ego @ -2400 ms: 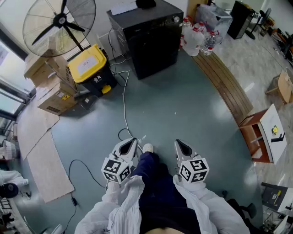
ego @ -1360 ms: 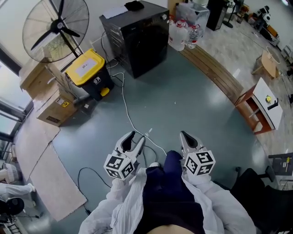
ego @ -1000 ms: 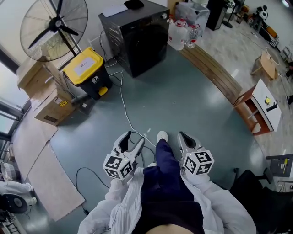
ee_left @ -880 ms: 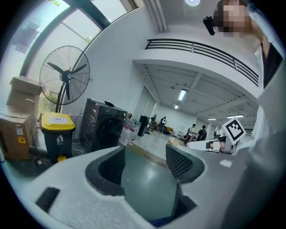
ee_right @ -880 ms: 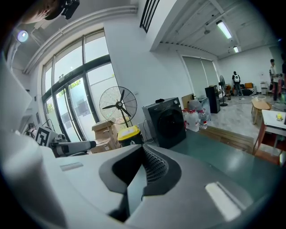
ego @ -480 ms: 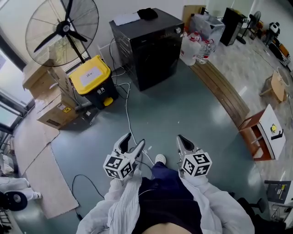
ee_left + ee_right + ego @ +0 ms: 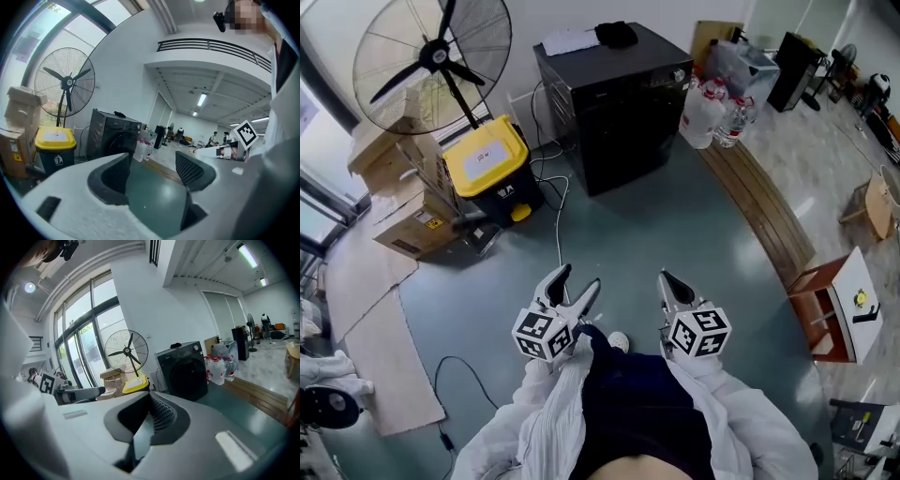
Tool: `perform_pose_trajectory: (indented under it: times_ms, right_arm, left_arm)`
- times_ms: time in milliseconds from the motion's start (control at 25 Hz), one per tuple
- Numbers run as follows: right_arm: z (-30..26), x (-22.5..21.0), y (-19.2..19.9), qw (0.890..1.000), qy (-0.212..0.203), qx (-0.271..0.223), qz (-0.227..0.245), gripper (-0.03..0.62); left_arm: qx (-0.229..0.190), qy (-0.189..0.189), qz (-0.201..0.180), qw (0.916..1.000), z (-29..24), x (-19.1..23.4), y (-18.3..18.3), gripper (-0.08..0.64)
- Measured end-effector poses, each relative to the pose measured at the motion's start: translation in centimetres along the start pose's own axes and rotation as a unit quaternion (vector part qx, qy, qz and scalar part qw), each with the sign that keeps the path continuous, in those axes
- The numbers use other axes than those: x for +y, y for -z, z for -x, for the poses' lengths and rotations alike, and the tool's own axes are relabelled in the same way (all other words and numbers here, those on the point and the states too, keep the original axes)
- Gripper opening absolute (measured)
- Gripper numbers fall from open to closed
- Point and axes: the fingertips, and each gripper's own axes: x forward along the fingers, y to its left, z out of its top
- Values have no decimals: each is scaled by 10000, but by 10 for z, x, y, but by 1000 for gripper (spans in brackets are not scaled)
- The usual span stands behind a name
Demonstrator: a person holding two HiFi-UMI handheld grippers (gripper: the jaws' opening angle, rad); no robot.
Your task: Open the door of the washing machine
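Washing machine, a dark front-loading unit, stood against the far wall, well apart from both grippers, with open green floor between. Its round door sat flush with the front panel and appeared closed. A dark item and a sheet of paper lay on its top.

Left gripper was held low in front of the person, pointing toward the machine. Its jaws were opening and stood wide apart, with nothing between them but the floor beyond. Right gripper was held alongside, near the left one and aimed the same way. Its jaws were drawn together at the tips, with no object between them. Neither gripper touched anything.

Yellow-lidded bin stood just beside the machine on the left of the head view, with cardboard boxes further left and a pedestal fan behind them. Water bottles stood beside the machine's other side. A white cable ran across the floor from the bin area toward the person's shoe. A curved wooden strip bordered the green floor on the right.
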Motion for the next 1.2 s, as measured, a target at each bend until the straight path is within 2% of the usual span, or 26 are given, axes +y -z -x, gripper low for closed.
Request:
perform_pose_trajectory:
  times_ms: [280, 520, 840, 1200]
  right_arm:
    - [-5, -3, 15, 9997, -50, 167, -172, 11]
    - [-28, -23, 16, 9992, -6, 301, -262, 11]
    - [-78, -62, -31, 9994, 181, 209, -225, 11]
    - [-174, -103, -113, 9997, 200, 85, -93, 11]
  left_arm:
    - [349, 6, -77, 9994, -6, 0, 12, 298]
    - [506, 102, 0, 9987, -41, 9, 18, 298]
    - [478, 405, 32, 9980, -117, 36, -13, 298]
    - [300, 462, 107, 9984, -205, 110, -83, 298]
